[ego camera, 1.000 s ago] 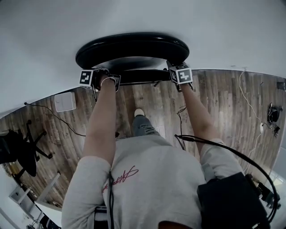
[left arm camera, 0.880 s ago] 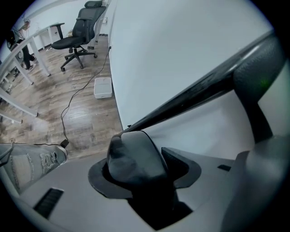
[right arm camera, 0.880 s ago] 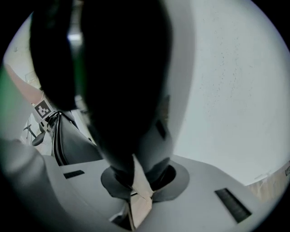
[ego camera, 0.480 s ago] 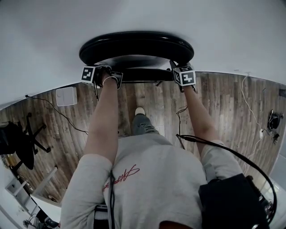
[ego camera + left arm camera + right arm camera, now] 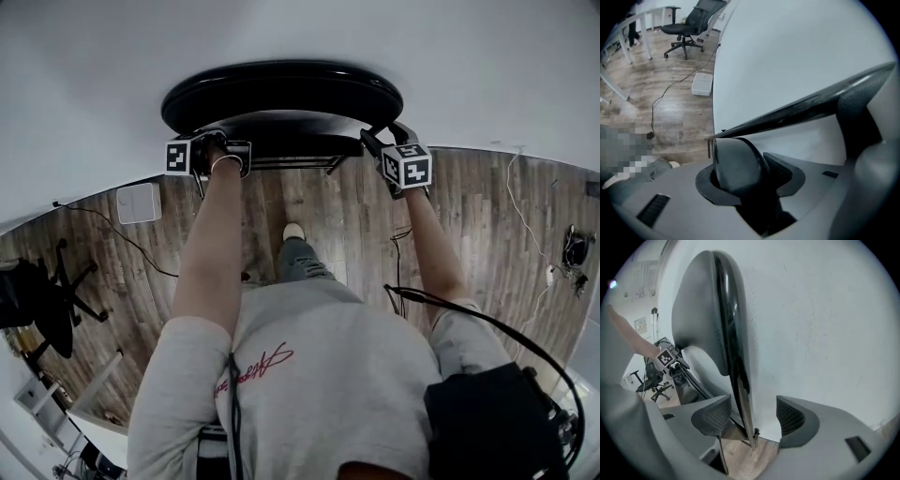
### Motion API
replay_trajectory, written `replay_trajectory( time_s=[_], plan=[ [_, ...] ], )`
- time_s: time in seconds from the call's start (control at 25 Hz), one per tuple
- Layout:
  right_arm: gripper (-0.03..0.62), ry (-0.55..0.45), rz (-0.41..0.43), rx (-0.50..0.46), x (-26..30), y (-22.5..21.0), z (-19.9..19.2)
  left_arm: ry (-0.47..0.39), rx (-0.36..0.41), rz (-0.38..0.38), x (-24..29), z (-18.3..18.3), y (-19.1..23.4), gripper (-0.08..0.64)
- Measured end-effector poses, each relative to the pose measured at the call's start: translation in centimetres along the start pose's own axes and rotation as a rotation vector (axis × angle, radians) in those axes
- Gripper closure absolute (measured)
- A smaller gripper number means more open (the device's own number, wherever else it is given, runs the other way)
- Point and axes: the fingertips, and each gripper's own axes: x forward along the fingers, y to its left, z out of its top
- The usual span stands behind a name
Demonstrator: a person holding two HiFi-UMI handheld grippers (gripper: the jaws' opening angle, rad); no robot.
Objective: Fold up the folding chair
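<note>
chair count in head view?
2: the black folding chair by the wall ahead, an office chair on the floor at far left. Others may hide behind the person.

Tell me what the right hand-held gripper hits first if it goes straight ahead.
Likely the folding chair's dark edge, between the right hand-held gripper's opening jaws, untouched; white wall behind, depth unclear.

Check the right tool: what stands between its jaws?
The folding chair's thin dark rim stands between the right tool's opening jaws, not clamped, with white wall behind it. This shows in the right gripper view.
</note>
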Motion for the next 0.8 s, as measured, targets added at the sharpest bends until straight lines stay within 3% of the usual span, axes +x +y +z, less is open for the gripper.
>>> replay_trajectory(
  time_s=[0.08, 0.24, 0.28, 0.36, 0.48, 0.64, 0.72, 0.8],
  plan=[
    [0.311, -0.016, -0.021, 0.009, -1.2, -0.1, -0.2, -0.016, -0.014, -0.041, 0.1, 0.3, -0.4, 0.374],
    [0.313, -0.104, -0.106, 0.087, -4.5, 0.2, -1.0, 0.006, 0.026, -0.071, 0.2, 0.0, -0.7, 0.369],
    [0.313, -0.131, -0.139, 0.096, -5.4, 0.5, -1.1, 0.023, 0.048, -0.1, 0.0, -0.2, -1.0, 0.34],
    [0.313, -0.176, -0.196, 0.084, -7.1, 1.7, -1.1, 0.063, 0.127, -0.167, -0.6, -0.8, -1.5, 0.259],
    [0.313, -0.216, -0.233, 0.042, -8.8, 4.2, -0.3, 0.164, 0.264, -0.246, -1.1, -1.8, -1.0, 0.213],
    [0.314, -0.261, -0.18, 0.044, -9.2, 8.3, 0.4, 0.27, 0.306, -0.32, -2.1, -2.5, 0.8, 0.204],
    [0.316, -0.252, -0.118, 0.06, -7.4, 10.7, -0.1, 0.304, 0.315, -0.336, -2.1, -2.5, 1.2, 0.204],
    [0.332, -0.248, -0.119, 0.029, -5.5, 12.5, -0.4, 0.326, 0.331, -0.329, -2.1, -2.9, 0.9, 0.204]
  ],
)
